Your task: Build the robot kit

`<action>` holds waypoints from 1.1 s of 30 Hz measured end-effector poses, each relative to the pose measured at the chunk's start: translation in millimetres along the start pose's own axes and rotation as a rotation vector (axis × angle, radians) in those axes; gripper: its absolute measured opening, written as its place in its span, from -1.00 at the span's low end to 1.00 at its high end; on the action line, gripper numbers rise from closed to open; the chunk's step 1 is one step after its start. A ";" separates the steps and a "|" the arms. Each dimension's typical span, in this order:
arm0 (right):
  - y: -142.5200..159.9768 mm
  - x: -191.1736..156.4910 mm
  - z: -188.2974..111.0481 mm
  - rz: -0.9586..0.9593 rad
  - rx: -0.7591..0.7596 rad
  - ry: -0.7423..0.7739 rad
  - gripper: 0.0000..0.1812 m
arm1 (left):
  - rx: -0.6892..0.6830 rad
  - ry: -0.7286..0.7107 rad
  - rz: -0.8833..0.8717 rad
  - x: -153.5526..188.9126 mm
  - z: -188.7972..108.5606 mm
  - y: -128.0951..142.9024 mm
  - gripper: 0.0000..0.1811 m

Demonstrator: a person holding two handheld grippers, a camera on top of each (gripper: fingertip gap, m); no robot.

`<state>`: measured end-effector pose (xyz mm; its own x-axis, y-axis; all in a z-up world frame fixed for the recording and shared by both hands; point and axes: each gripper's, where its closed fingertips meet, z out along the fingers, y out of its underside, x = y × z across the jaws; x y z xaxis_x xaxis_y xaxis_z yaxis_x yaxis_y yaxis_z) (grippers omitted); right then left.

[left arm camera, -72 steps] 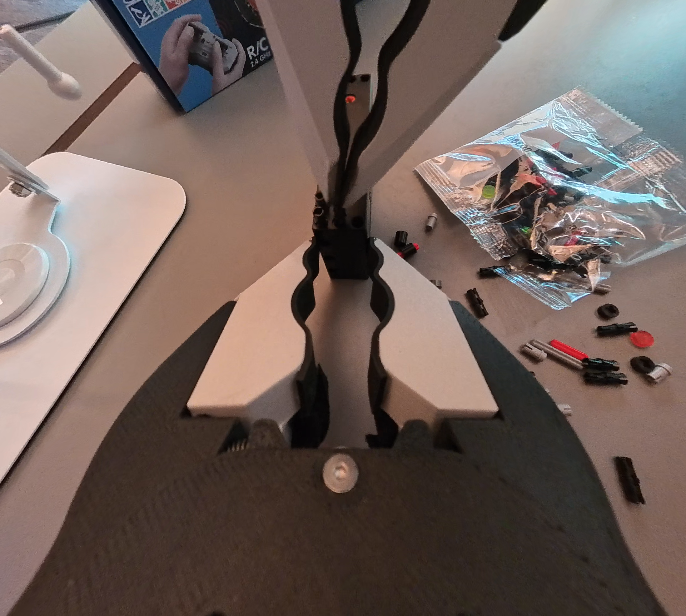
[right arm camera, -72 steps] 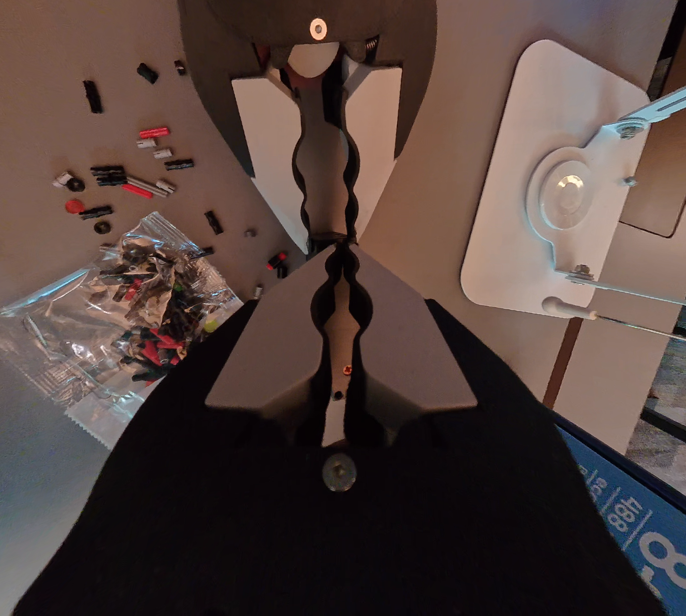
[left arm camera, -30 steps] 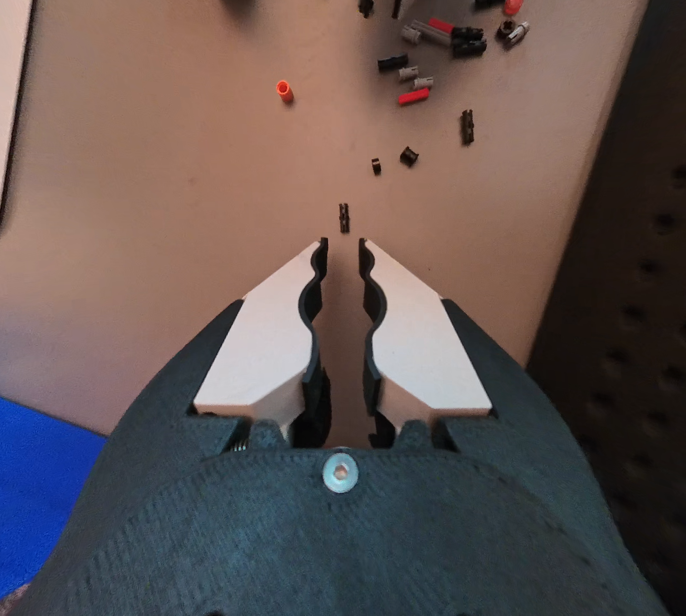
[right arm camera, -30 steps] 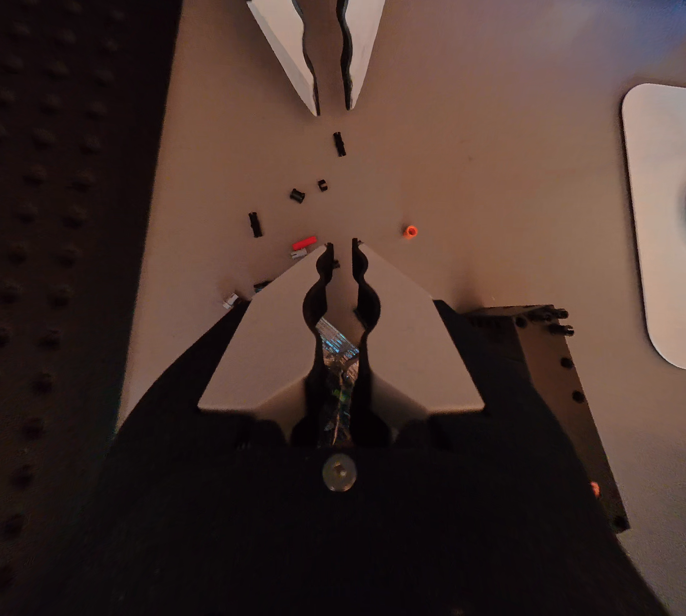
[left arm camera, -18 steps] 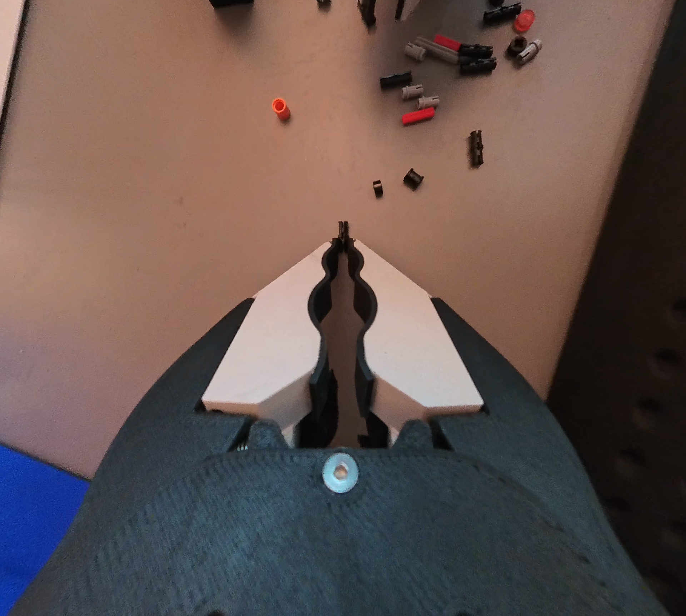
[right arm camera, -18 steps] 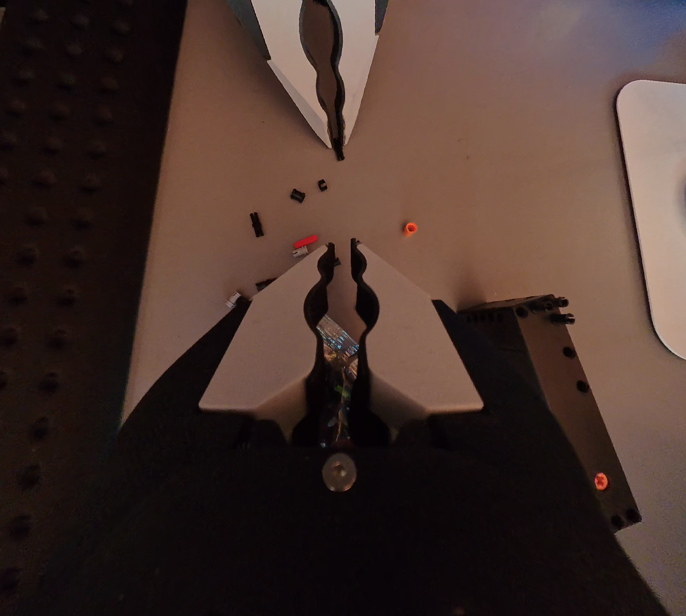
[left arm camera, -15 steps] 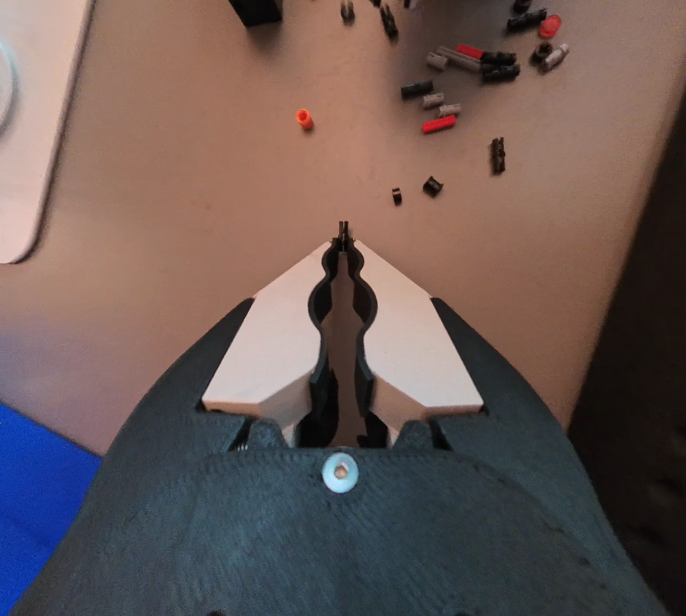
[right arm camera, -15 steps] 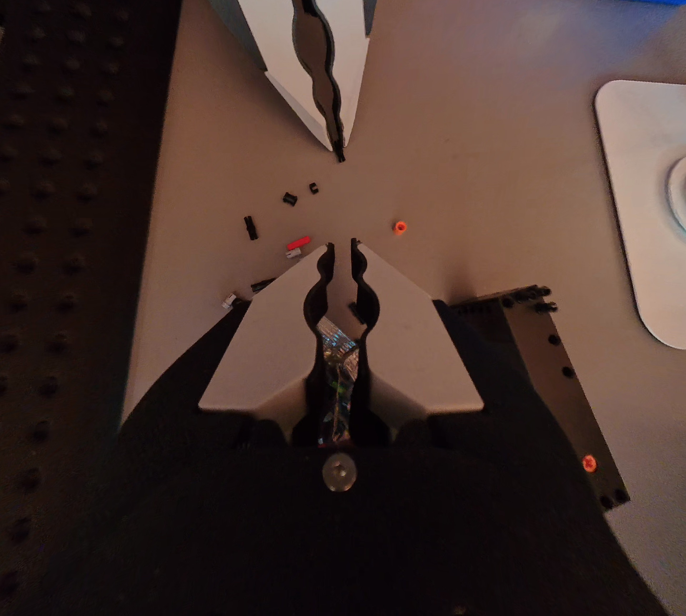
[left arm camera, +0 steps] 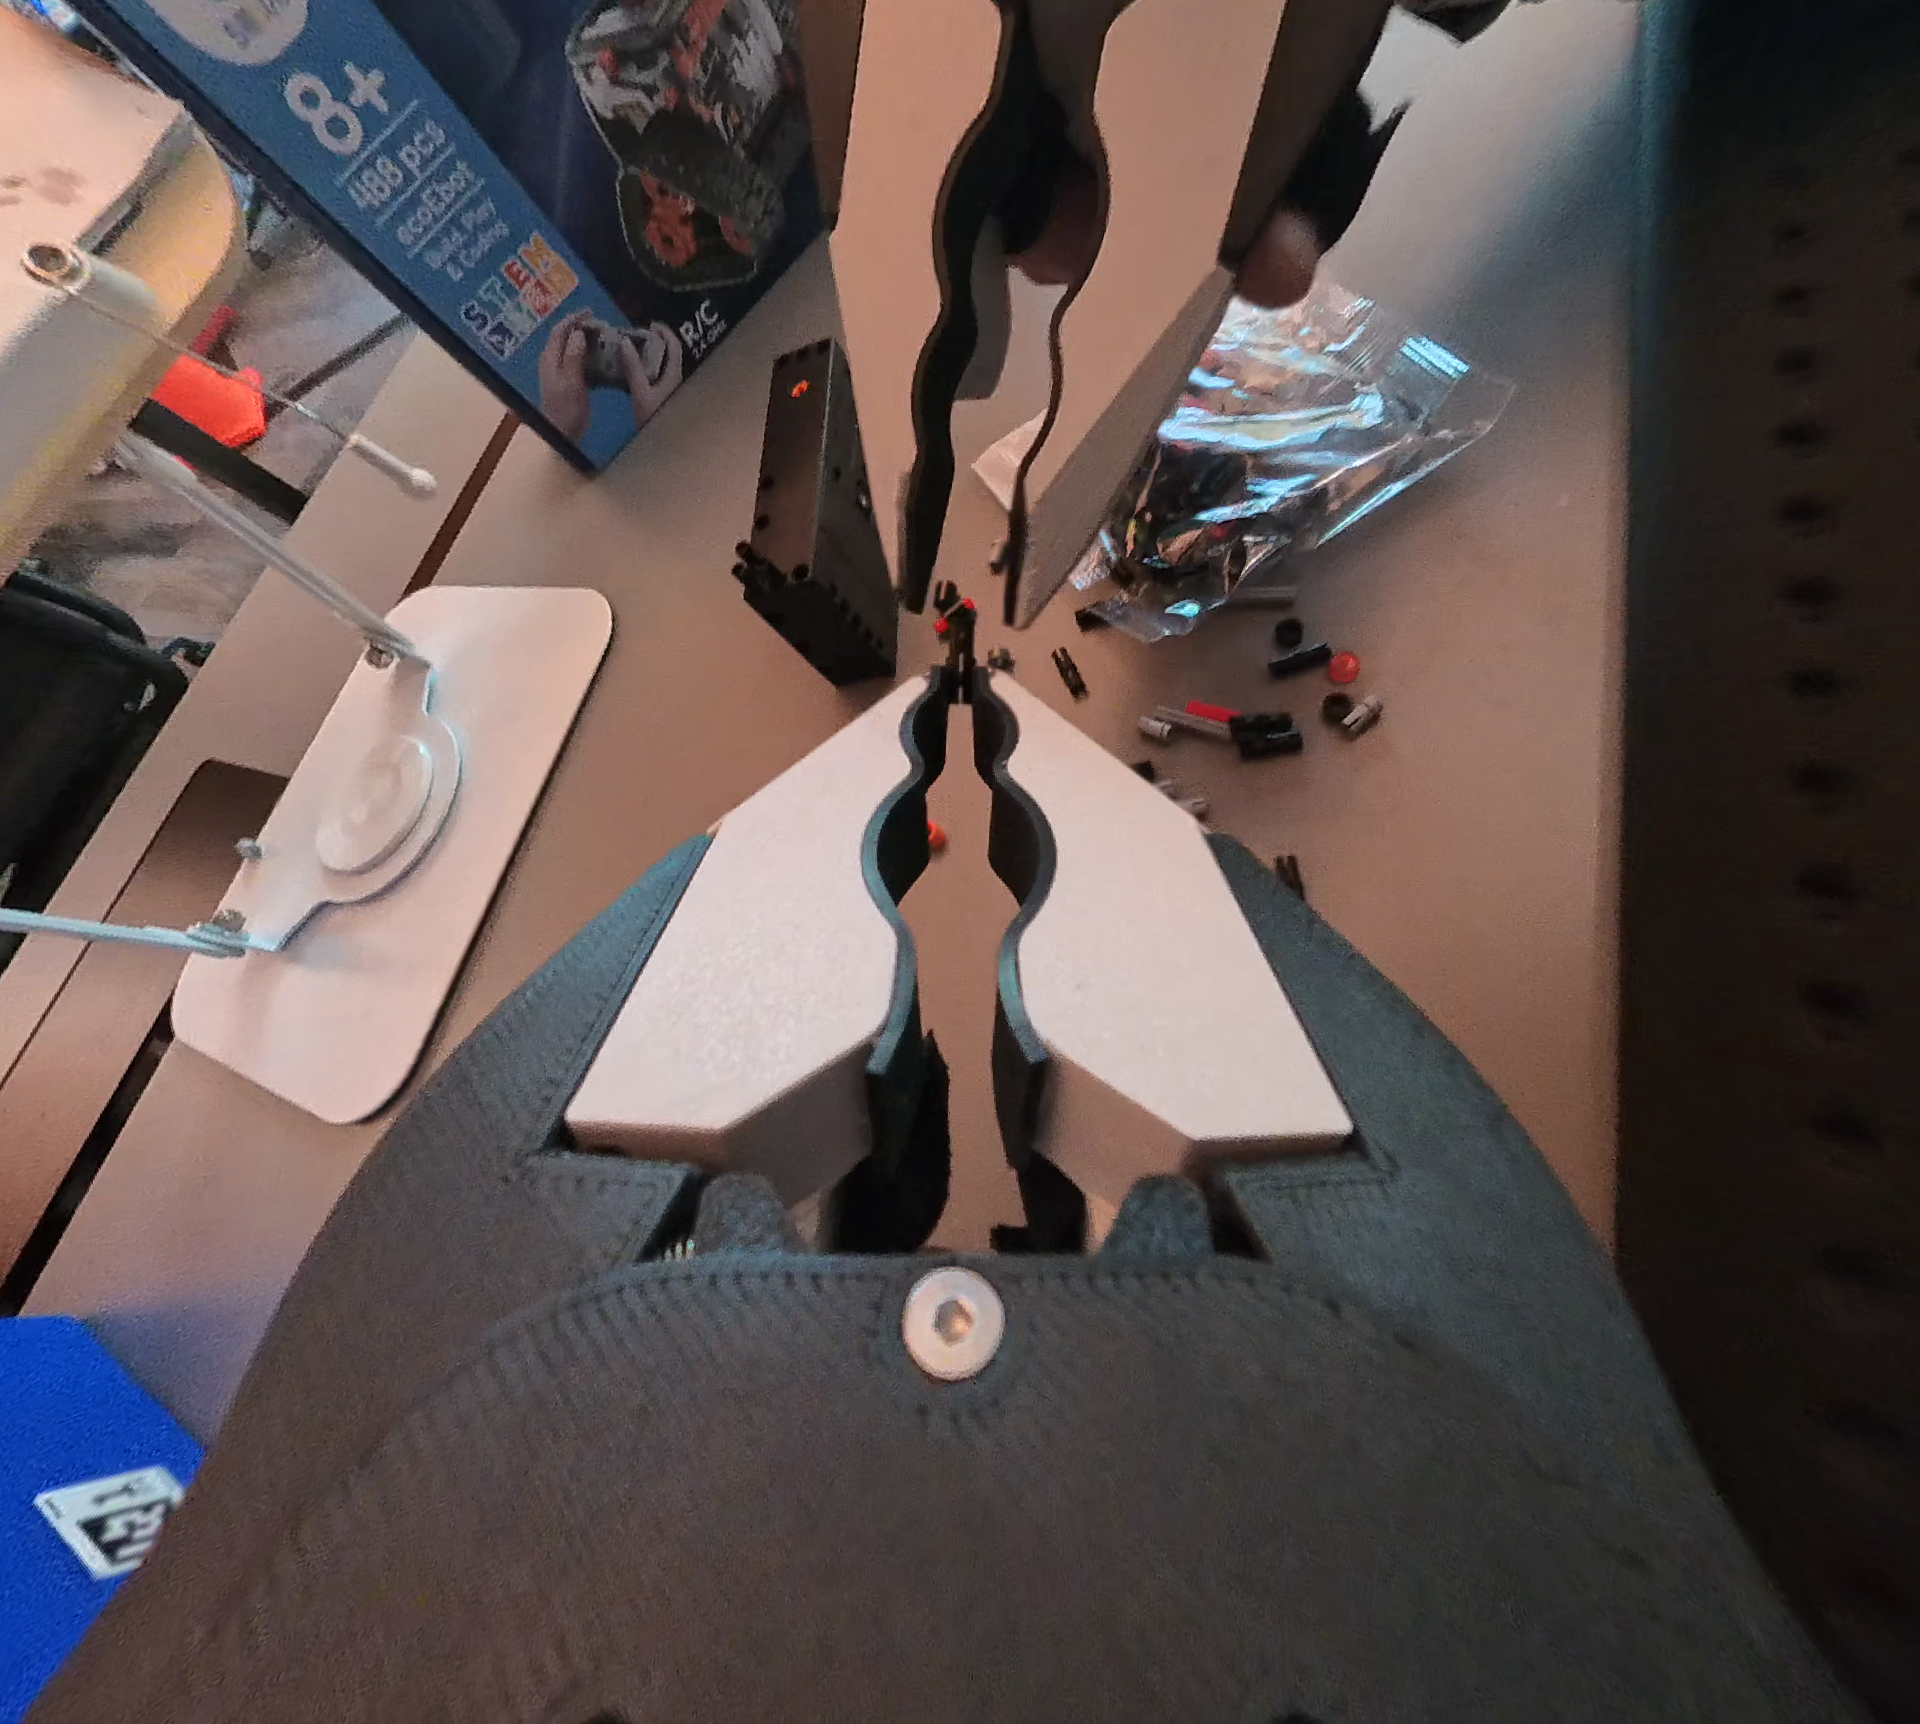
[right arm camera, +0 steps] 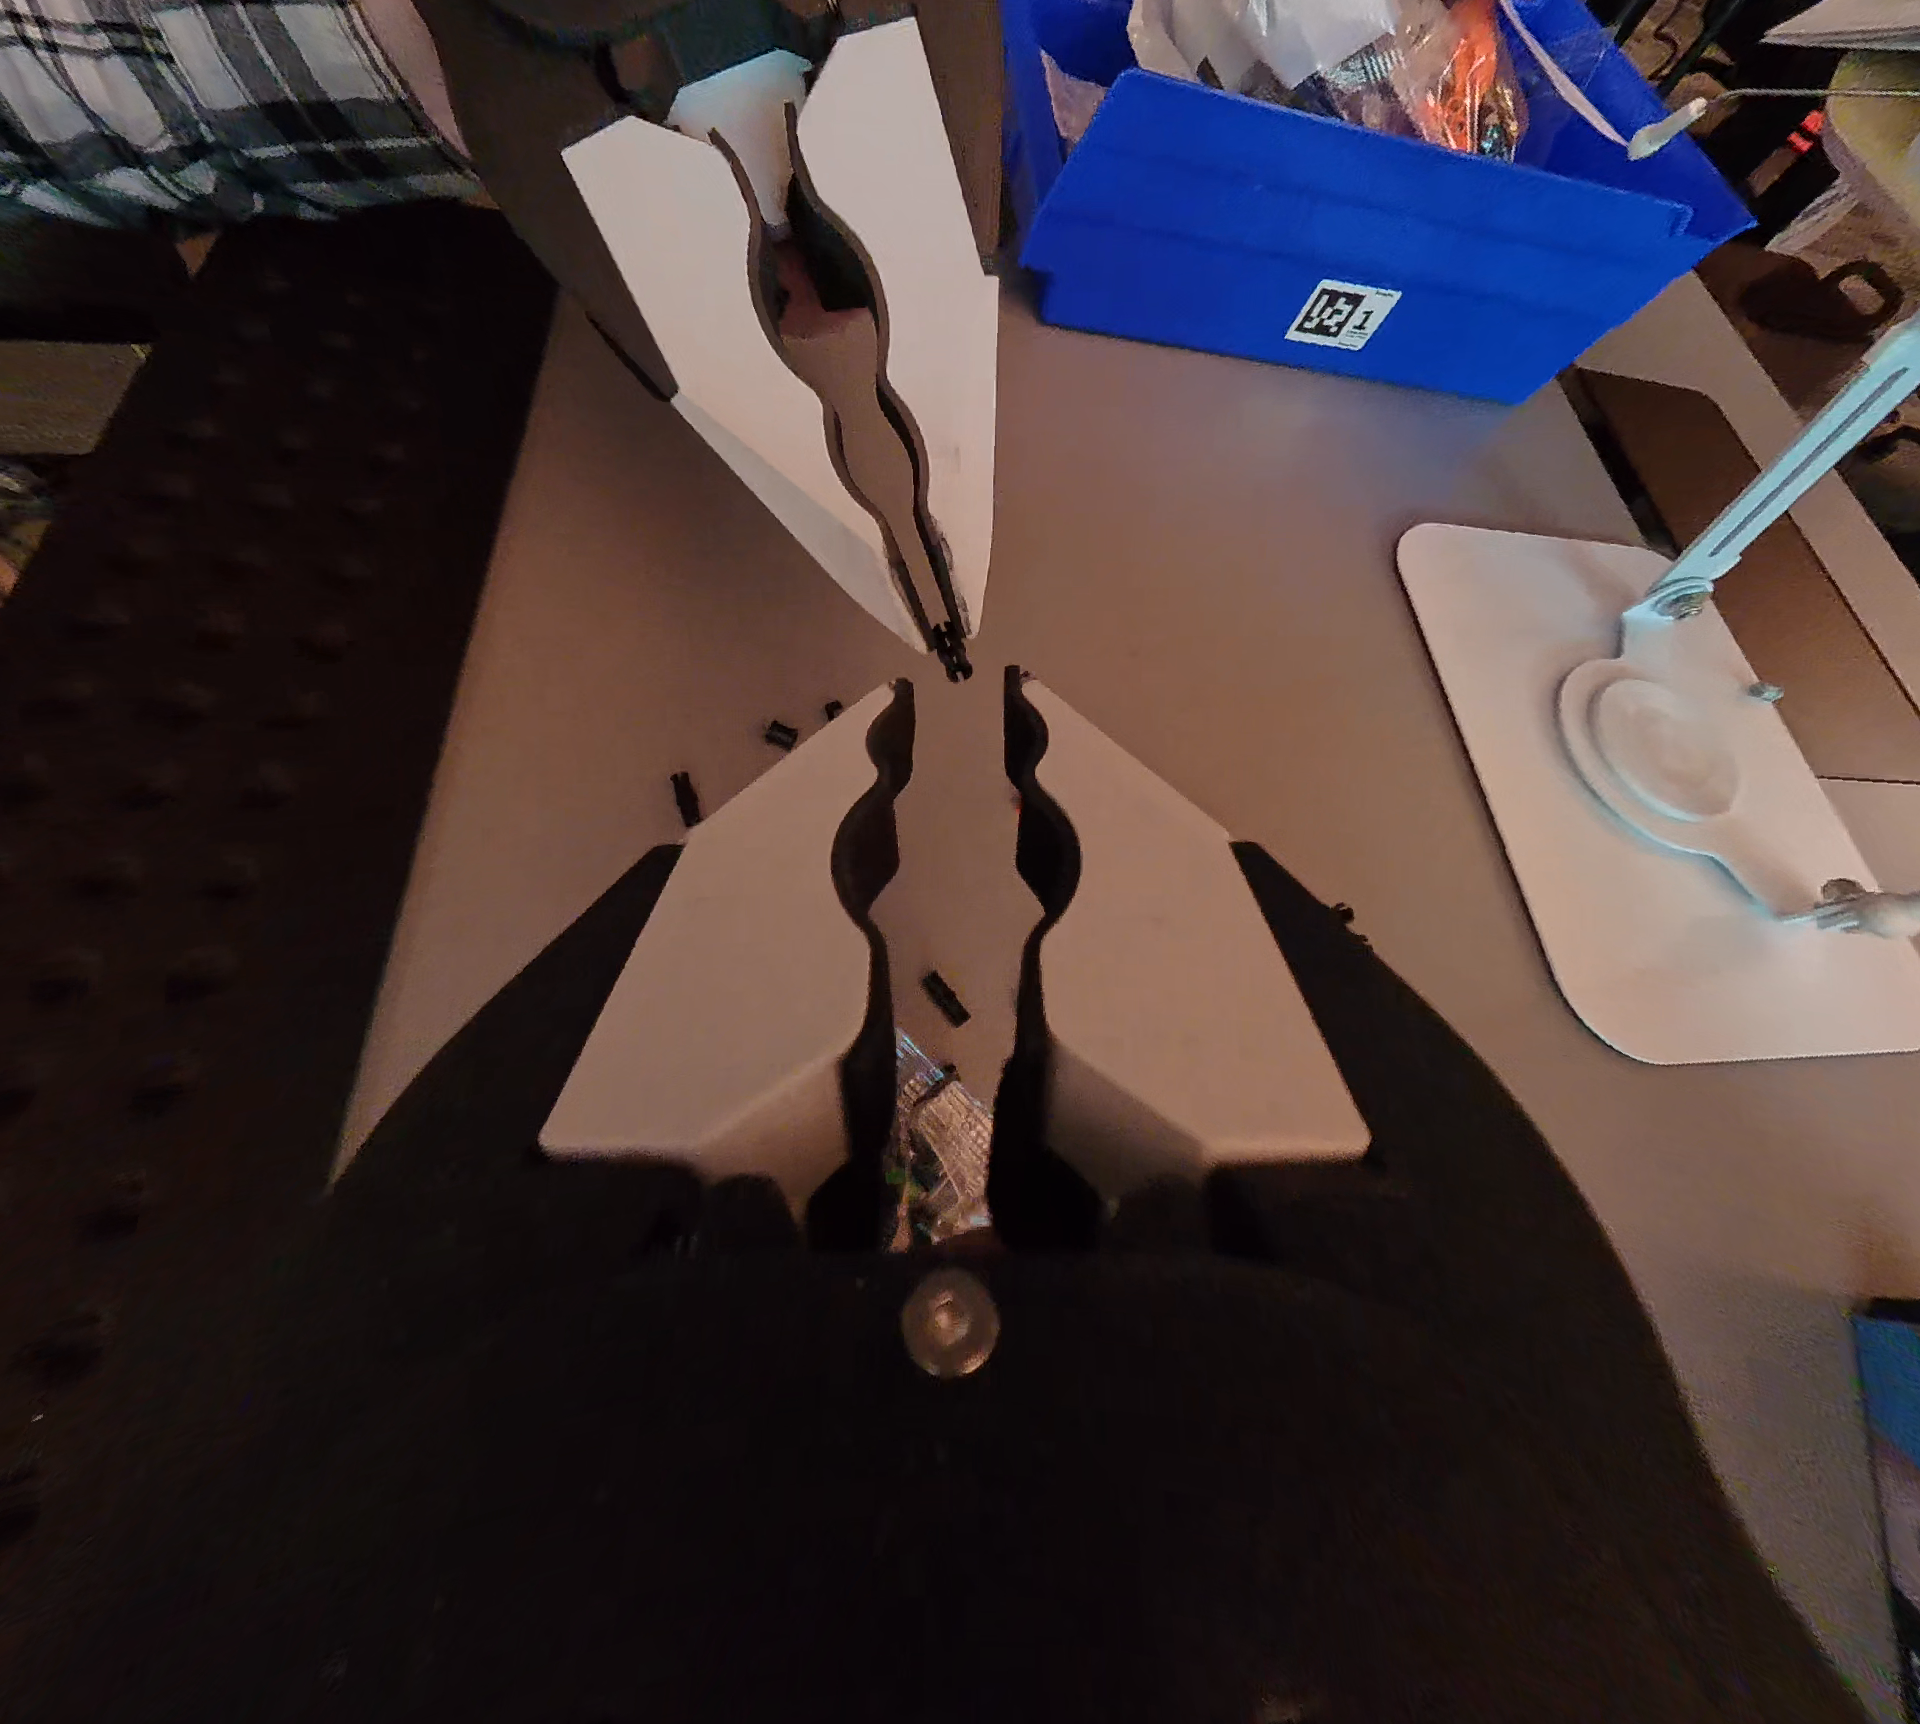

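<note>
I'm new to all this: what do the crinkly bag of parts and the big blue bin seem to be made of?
The bag looks like thin clear plastic film: glossy, creased, with dark and red pieces showing through. The blue bin looks like rigid moulded plastic, smooth and slightly shiny, with stepped walls, though that is only by appearance.

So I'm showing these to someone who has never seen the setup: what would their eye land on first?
Probably the two grippers meeting tip to tip above the table: the left gripper pinches a small black pin, and the right gripper faces it with jaws apart. Next, the bright blue bin of bags behind them, and in the left wrist view the crinkled clear bag of parts beside scattered small pieces.
</note>
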<state>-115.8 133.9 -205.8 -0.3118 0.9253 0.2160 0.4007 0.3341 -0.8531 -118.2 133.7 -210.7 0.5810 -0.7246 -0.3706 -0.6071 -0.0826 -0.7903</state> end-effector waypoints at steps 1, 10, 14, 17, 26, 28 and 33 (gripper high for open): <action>-1.1 0.6 -0.5 0.000 0.009 0.002 -0.84 | 0.005 0.004 -0.001 0.6 0.4 -1.8 -0.98; 0.0 0.5 -3.5 0.020 0.013 -0.020 -0.96 | 0.058 0.015 -0.006 0.8 2.8 -12.8 -0.98; -2.0 0.8 -4.2 0.013 0.025 -0.013 -0.99 | 0.058 0.011 0.011 -0.5 2.1 -16.0 -0.98; -1.2 1.6 -4.5 0.030 0.026 -0.019 -0.98 | 0.050 0.010 0.017 -1.1 3.8 -15.9 -0.98; -0.5 1.6 -5.5 0.031 0.025 -0.021 -0.93 | 0.020 0.001 0.051 -1.3 6.9 -14.8 -0.98; -0.2 1.8 -5.9 0.036 0.027 -0.022 -0.93 | 0.016 0.000 0.057 -1.4 7.4 -15.1 -0.98; 1.0 2.7 -6.9 0.092 0.034 -0.041 -0.96 | 0.001 -0.014 0.089 -1.9 8.6 -15.4 -0.98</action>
<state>-110.2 138.0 -202.8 -0.3102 0.9435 0.1167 0.4000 0.2409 -0.8843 -105.3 142.2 -202.1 0.5324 -0.7194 -0.4460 -0.6559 -0.0175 -0.7547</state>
